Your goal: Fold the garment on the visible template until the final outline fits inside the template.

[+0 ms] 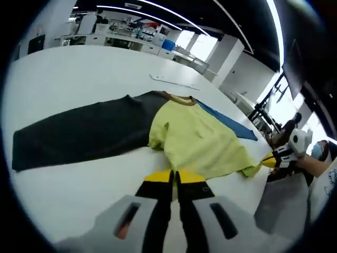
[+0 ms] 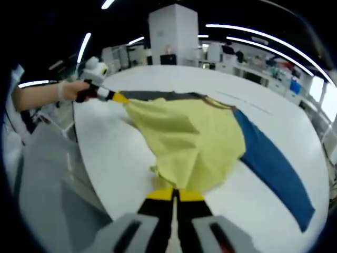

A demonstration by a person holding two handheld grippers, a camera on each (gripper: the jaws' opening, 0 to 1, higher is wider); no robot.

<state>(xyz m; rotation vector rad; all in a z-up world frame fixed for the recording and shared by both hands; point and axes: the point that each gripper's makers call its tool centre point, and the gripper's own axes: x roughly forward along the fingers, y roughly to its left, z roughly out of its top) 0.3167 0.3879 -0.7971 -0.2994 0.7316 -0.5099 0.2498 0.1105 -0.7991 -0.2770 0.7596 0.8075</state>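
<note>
A shirt (image 1: 195, 139) lies spread on a big white table (image 1: 79, 68), its yellow body crumpled in the middle, one black sleeve (image 1: 79, 132) stretched flat to one side and a blue sleeve (image 2: 274, 168) stretched to the other. A brown collar (image 1: 179, 98) shows at the far edge of the yellow part.

In the left gripper view, the left gripper (image 1: 175, 182) rests over bare table just short of the yellow cloth, its yellow-tipped jaws pressed together with nothing between them. Off at the table's edge, the right gripper (image 1: 274, 159) pinches a corner of the yellow hem.

In the right gripper view, the right gripper (image 2: 174, 196) has its jaws clamped on that yellow hem near the table's edge. Across the shirt, a hand (image 2: 73, 89) holds the left gripper (image 2: 113, 96), its tip at the far yellow edge; whether it is touching the cloth I can't tell.

Desks and shelves (image 1: 131, 39) stand in the background.
</note>
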